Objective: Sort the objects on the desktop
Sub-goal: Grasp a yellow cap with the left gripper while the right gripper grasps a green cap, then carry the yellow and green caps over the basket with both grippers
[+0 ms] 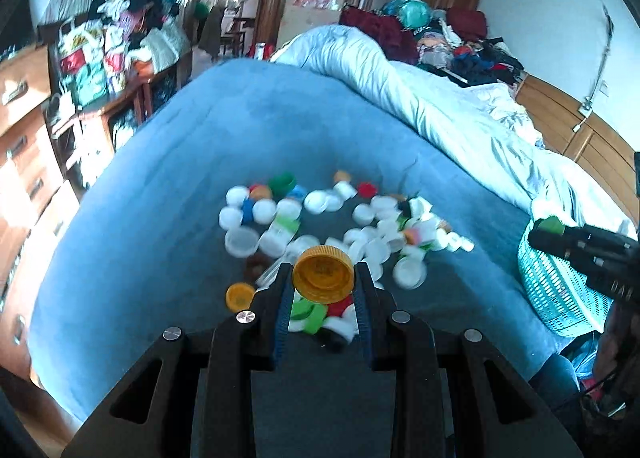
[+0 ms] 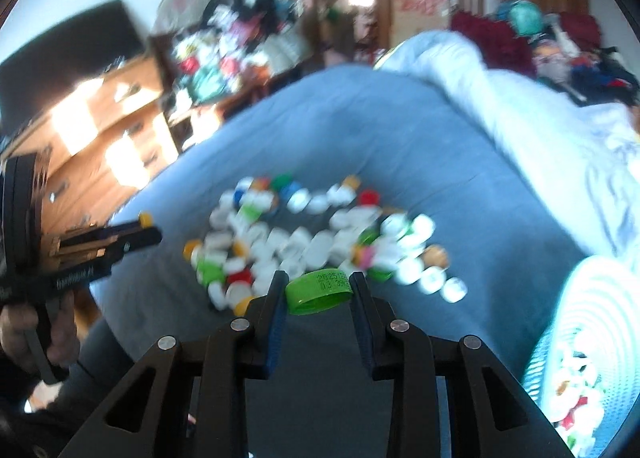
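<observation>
My left gripper (image 1: 323, 272) is shut on a large orange bottle cap (image 1: 322, 276), held on edge above the blue bedspread (image 1: 160, 218). My right gripper (image 2: 319, 282) is shut on a green bottle cap (image 2: 318, 292) with dark print on its side. Below both lies a heap of bottle caps (image 1: 340, 226), mostly white, with green, red, orange and blue ones mixed in. The same heap of caps (image 2: 320, 234) looks blurred in the right wrist view. The left gripper (image 2: 147, 227) shows at the left edge there, carried by a hand (image 2: 24, 334). The right gripper (image 1: 538, 232) shows at the right edge of the left wrist view.
A teal mesh basket (image 1: 552, 290) stands at the right on the bed; the same basket (image 2: 560, 338) holds several caps. A rumpled white quilt (image 1: 440, 106) lies along the far right. Wooden drawers (image 1: 24, 146) and a cluttered table (image 1: 120, 70) flank the bed's left side.
</observation>
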Demonstrator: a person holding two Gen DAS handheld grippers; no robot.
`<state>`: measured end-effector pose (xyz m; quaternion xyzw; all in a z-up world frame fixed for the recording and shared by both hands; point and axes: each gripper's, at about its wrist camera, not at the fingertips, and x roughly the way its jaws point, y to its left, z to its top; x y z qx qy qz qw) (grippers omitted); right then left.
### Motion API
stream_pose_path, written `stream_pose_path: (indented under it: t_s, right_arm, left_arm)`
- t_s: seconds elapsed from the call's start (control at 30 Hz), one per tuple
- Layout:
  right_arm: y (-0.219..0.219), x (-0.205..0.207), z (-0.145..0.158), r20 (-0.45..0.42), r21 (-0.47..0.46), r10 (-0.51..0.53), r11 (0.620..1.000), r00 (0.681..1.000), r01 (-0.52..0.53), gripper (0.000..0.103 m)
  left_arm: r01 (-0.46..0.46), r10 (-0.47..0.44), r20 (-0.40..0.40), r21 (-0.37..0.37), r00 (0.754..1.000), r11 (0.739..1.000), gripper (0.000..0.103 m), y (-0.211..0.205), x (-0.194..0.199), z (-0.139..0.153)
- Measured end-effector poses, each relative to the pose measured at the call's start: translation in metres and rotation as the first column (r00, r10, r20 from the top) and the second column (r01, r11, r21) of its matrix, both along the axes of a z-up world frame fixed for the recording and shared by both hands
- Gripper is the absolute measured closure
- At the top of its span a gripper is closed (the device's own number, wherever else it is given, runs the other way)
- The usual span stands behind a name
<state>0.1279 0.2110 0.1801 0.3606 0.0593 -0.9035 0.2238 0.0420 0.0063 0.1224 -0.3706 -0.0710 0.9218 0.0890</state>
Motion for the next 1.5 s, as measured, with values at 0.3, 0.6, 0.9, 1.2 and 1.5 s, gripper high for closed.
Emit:
stream_pose_path:
  t_s: [0.3, 0.6, 0.9, 1.2, 1.5]
  right_arm:
    - [0.031, 0.016, 0.032, -0.08, -0.029, -0.075, 0.997, 0.994, 0.073, 0.069]
    - [0.058, 0.025, 0.051, -0.127, -0.061, -0.129, 0.991, 0.984, 0.122, 0.069]
    - [0.088, 0.035, 0.06, -0.166, -0.064, -0.189, 0.981, 0.968, 0.181, 0.069]
    - [0.122, 0.04, 0.064, -0.173, -0.09, -0.256, 0.966, 0.951, 0.244, 0.069]
    - [0.152, 0.046, 0.067, -0.172, -0.095, -0.308, 0.951, 0.936, 0.295, 0.069]
  left_arm:
    - [-0.003, 0.003, -0.004, -0.036, 1.0, 0.999, 0.078, 0.022, -0.009, 0.027]
    - [0.044, -0.045, -0.018, -0.056, 0.999, 0.997, 0.078, 0.054, -0.017, 0.046]
    - [0.117, -0.119, -0.035, -0.073, 0.992, 0.99, 0.078, 0.099, -0.02, 0.061]
    - [0.204, -0.21, -0.052, -0.107, 0.976, 0.973, 0.078, 0.154, -0.023, 0.076]
    - [0.268, -0.278, -0.065, -0.124, 0.958, 0.955, 0.078, 0.205, -0.027, 0.087]
